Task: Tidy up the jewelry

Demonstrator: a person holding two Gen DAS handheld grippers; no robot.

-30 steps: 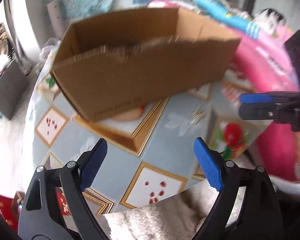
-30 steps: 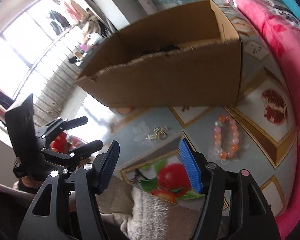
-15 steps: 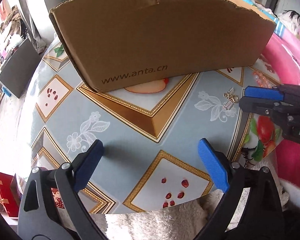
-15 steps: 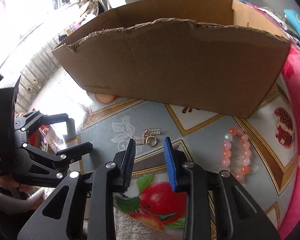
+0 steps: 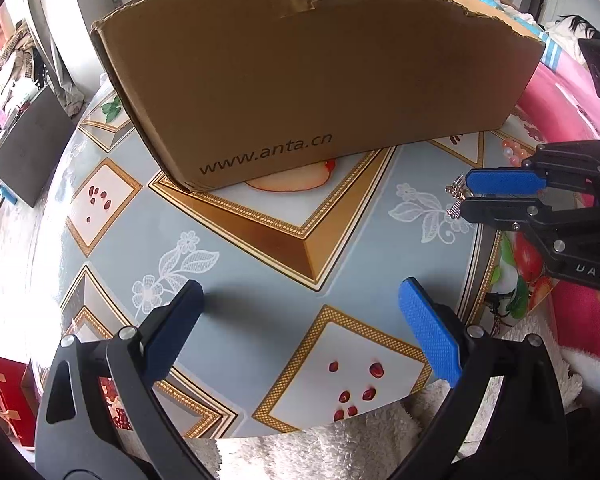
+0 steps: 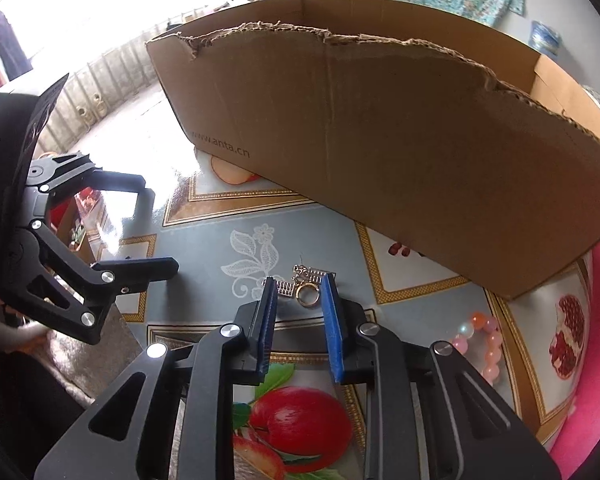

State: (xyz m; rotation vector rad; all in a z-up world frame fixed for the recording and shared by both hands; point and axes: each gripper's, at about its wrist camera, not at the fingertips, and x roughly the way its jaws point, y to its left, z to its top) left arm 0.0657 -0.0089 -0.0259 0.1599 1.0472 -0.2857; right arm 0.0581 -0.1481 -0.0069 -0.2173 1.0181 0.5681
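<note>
Just between the closing blue pads of the right gripper (image 6: pixel 298 290) lies a small gold ring-and-chain trinket (image 6: pixel 306 286), flat on the patterned tablecloth (image 5: pixel 260 248), not yet pinched. Behind stands a torn brown cardboard box (image 6: pixel 380 128); a pink bead bracelet (image 6: pixel 486 344) lies right. The left gripper (image 5: pixel 300 320) gapes empty.

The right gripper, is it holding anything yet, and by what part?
Nothing is held yet. The right gripper is closing around the gold earrings on the table, its pads flanking them without pressing. The left gripper is open and empty.
</note>
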